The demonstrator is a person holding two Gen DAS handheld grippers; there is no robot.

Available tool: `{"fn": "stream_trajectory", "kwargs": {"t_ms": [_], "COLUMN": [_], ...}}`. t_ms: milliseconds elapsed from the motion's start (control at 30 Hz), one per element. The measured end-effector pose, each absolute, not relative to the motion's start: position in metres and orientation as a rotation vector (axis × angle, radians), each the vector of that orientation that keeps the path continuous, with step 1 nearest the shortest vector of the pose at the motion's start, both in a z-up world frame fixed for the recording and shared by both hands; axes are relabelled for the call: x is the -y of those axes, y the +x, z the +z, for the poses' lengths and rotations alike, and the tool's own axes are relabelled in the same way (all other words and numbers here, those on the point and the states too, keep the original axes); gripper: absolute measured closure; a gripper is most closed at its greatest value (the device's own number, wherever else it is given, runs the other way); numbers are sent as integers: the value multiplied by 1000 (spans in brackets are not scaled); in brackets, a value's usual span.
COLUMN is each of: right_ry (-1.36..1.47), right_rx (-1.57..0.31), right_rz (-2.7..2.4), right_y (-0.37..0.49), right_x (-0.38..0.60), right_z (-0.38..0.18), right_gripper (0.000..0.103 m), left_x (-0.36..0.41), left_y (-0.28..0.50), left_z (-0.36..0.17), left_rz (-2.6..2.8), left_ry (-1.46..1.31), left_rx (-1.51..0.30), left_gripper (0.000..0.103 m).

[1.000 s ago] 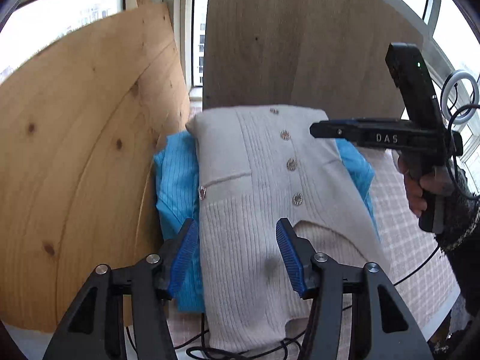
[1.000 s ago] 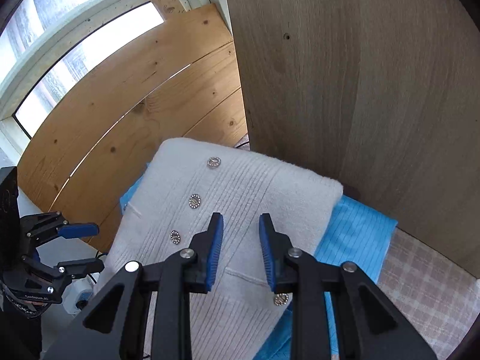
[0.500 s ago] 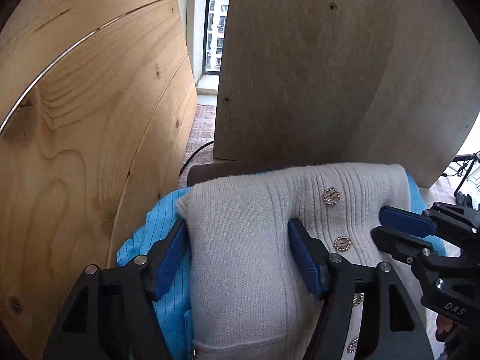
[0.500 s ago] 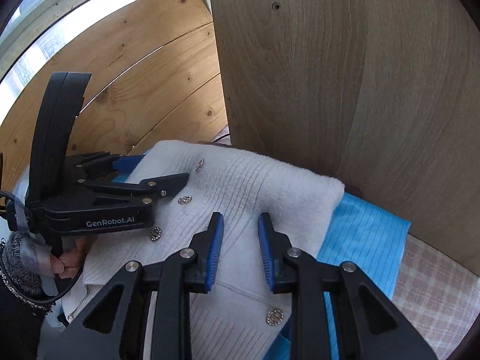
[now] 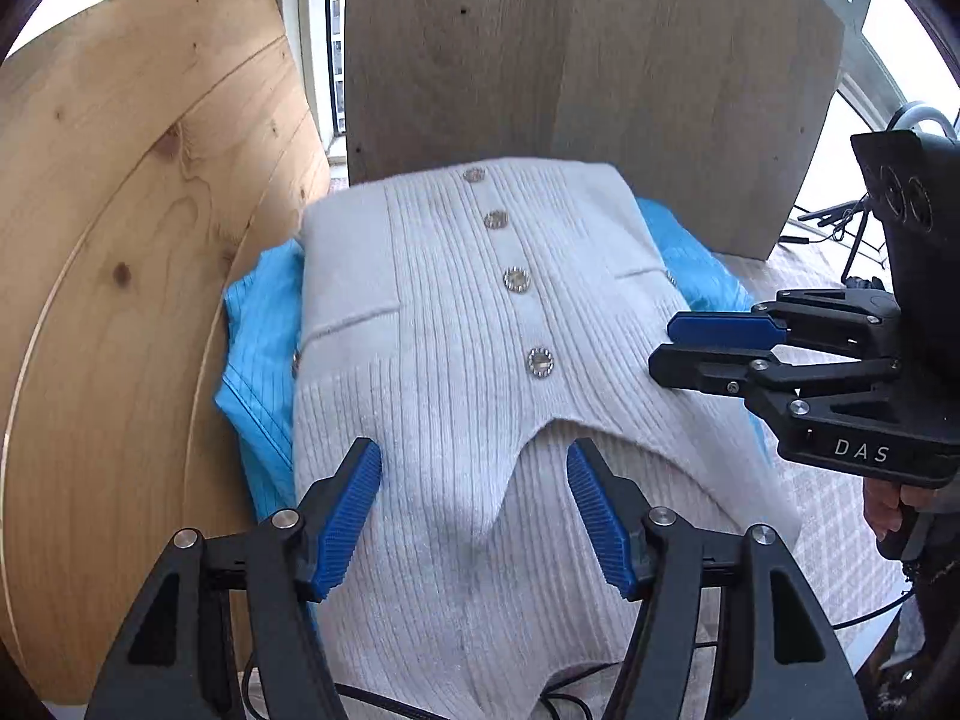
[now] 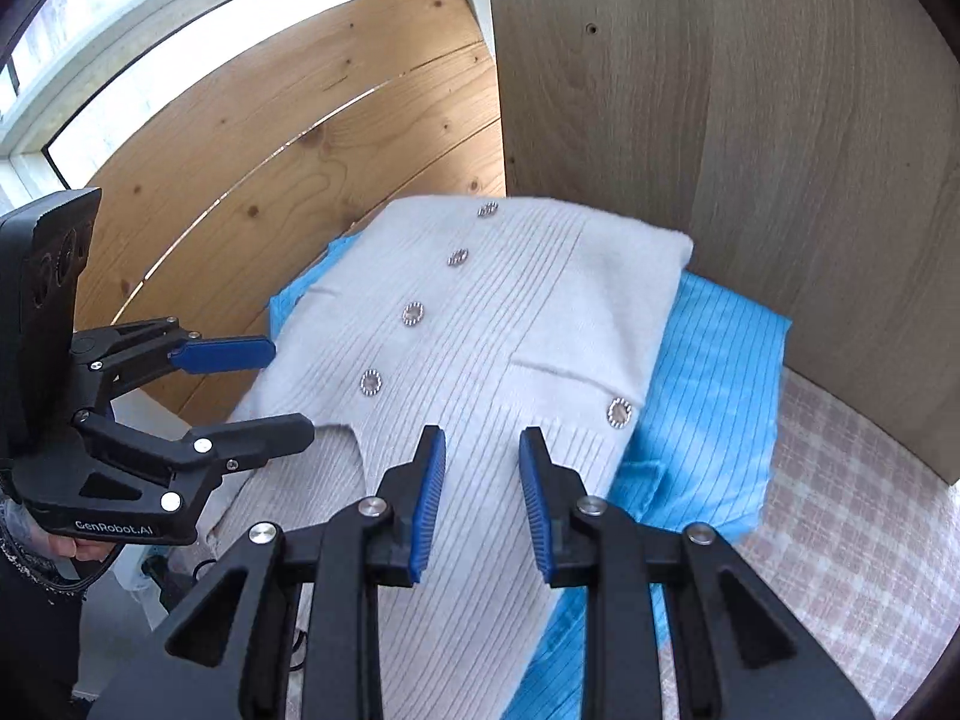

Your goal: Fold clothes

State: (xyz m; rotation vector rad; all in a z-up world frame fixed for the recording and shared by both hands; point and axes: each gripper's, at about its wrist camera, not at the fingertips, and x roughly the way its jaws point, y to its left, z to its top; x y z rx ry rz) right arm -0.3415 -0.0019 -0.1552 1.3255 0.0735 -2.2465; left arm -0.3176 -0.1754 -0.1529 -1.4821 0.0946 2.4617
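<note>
A folded beige cardigan (image 5: pixel 480 360) with a row of sparkly buttons (image 5: pixel 517 279) lies on top of a blue garment (image 5: pixel 258 348), which shows along both of its sides. The pile rests on a surface covered with a pale checked cloth (image 6: pixel 852 480), set into the corner where a light pine board (image 5: pixel 120 252) meets a grey-brown wood panel (image 5: pixel 570 72).

The left gripper (image 5: pixel 474 501) hangs over the near end of the cardigan, above the notch in its hem. Its jaws stand well spread and are closing slightly, with knit below them but nothing pinched between the blue pads (image 5: pixel 351 510).

The right gripper (image 6: pixel 482 495) hovers over the cardigan's right half, close to a pocket button (image 6: pixel 620 411). Its jaws have a narrower gap and are opening, and nothing is caught between them.

Each gripper appears in the other's view, reaching in from the side over the cardigan's edge. A hand (image 5: pixel 888 507) grips the right gripper's handle.
</note>
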Motion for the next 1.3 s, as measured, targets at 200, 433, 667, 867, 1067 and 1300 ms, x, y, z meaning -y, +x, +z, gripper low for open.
{"fn": "stream_trajectory", "kwargs": {"t_ms": [200, 433, 667, 867, 1067, 1300], "right_ry": [1309, 1227, 1345, 1403, 1350, 1311], "right_rx": [-64, -72, -4, -28, -43, -85], "right_rz": [-2318, -2525, -2634, -2676, -2653, -2618], "right_y": [-317, -238, -188, -151, -106, -51], "right_x": [-14, -40, -69, -96, -133, -184], "right_z": [-126, -80, -88, -88, -84, -85], "right_gripper": [66, 30, 30, 30, 30, 30], "left_x": [193, 194, 164, 131, 88, 44], "left_y": [-284, -218, -182, -133, -82, -29], "left_z": [-119, -82, -90, -91, -94, -109], "left_rz": [2516, 2632, 2634, 2641, 2695, 2734], "left_ry": [-1434, -1268, -1279, -1307, -1400, -1492], "left_rx": [12, 104, 106, 101, 100, 186], "left_gripper": [43, 27, 26, 26, 26, 26]}}
